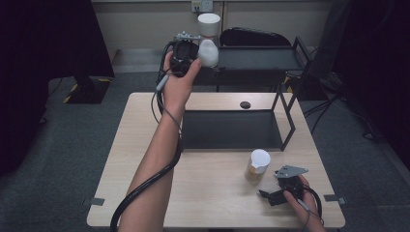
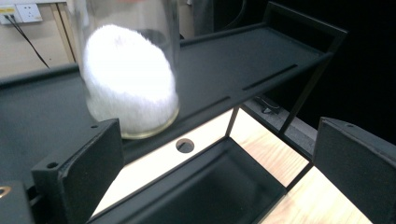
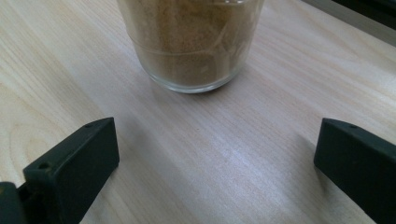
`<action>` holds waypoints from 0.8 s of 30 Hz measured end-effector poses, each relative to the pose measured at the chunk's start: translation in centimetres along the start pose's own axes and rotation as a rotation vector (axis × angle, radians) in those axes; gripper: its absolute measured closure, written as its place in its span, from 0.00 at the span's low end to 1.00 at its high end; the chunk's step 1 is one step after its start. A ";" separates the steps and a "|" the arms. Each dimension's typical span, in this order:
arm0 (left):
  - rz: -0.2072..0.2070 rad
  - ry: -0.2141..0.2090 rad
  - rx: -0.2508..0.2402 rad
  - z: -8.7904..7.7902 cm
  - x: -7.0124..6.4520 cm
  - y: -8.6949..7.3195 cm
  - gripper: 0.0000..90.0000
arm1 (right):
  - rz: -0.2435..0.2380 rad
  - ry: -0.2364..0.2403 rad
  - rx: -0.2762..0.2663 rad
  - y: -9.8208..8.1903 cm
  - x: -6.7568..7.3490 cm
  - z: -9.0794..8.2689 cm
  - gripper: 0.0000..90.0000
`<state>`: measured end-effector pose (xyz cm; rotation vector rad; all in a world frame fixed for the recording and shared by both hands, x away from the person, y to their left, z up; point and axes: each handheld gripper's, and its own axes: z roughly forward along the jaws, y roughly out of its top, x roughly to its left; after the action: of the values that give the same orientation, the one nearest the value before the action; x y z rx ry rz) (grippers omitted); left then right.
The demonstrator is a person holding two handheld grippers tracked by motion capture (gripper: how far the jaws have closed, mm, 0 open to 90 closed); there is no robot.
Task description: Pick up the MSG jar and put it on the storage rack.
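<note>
Left gripper view: I am holding my left gripper (image 2: 224, 163) with jaws gaping wide, the jar of white powder (image 2: 130, 88) standing on the black shelf (image 2: 261, 60) just beyond the left jaw. My right gripper (image 3: 215, 163) is spreading wide too, the brown-filled jar (image 3: 191, 42) sitting ahead between its jaws, untouched.

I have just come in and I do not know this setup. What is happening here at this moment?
A person works at a wooden table with a gripper in each hand. The left gripper is raised at the upper shelf of a black rack, jaws open, just in front of a glass jar of white powder that stands on the shelf. The right gripper rests low over the table, jaws open too, facing a glass jar of brown powder that stands on the table, untouched.
</note>
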<state>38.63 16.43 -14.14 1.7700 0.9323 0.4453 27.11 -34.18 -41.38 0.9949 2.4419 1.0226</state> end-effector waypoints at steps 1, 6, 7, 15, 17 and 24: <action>-0.001 0.000 -0.004 -0.1 0.0 -0.2 0.02 | 0.000 0.000 0.000 0.0 0.0 0.0 0.00; 0.013 -0.008 -0.011 -0.4 -0.2 -1.0 0.02 | 0.000 0.000 0.000 0.0 0.0 0.0 0.00; 0.024 -0.014 -0.011 -0.3 -0.3 -1.1 0.02 | 0.000 0.000 0.000 0.0 0.0 0.0 0.00; 0.052 -0.052 -0.048 -0.3 -1.2 -2.8 0.02 | 0.001 0.000 0.000 0.0 0.0 0.0 0.00; 0.047 -0.069 -0.054 -0.2 -1.1 -3.2 0.02 | 0.001 0.000 0.000 0.0 0.0 0.0 0.00; 0.054 -0.094 -0.043 0.3 -1.1 -4.9 0.02 | 0.001 0.000 0.000 0.0 0.0 0.0 0.00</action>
<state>36.28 16.19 -18.58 1.7652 0.8049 0.4096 27.10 -34.17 -41.39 0.9963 2.4413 1.0231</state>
